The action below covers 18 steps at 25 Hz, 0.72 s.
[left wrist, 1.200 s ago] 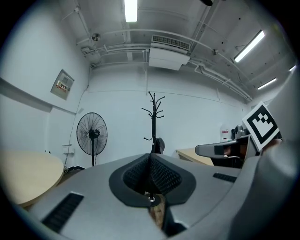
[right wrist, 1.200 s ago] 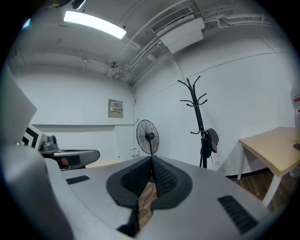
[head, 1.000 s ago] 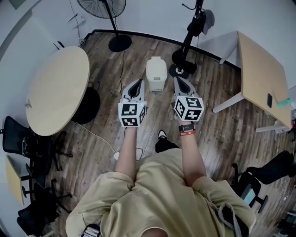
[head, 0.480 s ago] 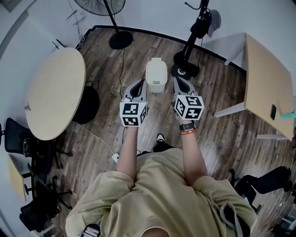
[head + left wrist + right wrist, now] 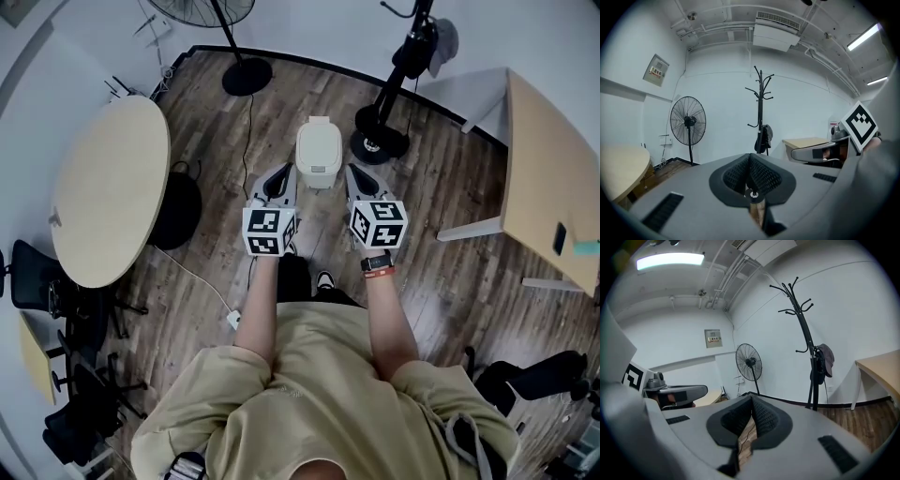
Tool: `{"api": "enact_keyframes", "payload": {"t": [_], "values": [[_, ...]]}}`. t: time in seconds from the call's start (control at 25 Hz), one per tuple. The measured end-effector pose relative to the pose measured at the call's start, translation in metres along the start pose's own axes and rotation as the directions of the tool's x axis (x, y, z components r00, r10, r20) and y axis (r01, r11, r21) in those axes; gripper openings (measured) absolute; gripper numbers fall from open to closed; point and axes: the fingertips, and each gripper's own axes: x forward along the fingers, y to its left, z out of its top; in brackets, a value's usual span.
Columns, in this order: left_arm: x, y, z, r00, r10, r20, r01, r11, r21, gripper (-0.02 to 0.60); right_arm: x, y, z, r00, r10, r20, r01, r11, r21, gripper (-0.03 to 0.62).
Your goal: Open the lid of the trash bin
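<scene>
A small white trash bin (image 5: 319, 152) stands on the wood floor with its lid down. In the head view my left gripper (image 5: 284, 171) is held just left of the bin and my right gripper (image 5: 352, 171) just right of it, both pointing forward above the floor. Neither touches the bin. The left gripper (image 5: 750, 158) is shut with nothing between its pads, and so is the right gripper (image 5: 751, 401). The bin does not show in either gripper view; each of those looks at the far wall.
A round wooden table (image 5: 111, 187) stands at the left with a dark object (image 5: 178, 211) under its edge. A floor fan's base (image 5: 247, 77) and a coat rack's base (image 5: 380, 142) sit behind the bin. A desk (image 5: 553, 178) is at the right, and black chairs (image 5: 56, 300) at lower left. A cable (image 5: 202, 279) runs across the floor.
The person has stepped a little forward, so the room has shifted in the head view. Both grippers stay shut on either side of the bin; the right one has edged slightly inward.
</scene>
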Motion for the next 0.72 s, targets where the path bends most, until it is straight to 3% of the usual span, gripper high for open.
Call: {"api": "enact_keyframes", "payload": {"t": [0.52, 0.72], "values": [[0.104, 0.073, -0.044, 0.993, -0.096, -0.062, 0.096, 0.995, -0.006, 0.025, 0.132, -0.024, -0.041, 0.995, 0.011, -0.098, -0.002, 0.996, 0.09, 0.015], [0.138, 0.097, -0.071, 0.988, -0.117, -0.102, 0.113, 0.993, -0.044, 0.025, 0.173, -0.037, -0.068, 0.987, 0.018, -0.159, -0.001, 0.994, 0.11, 0.015]]}}
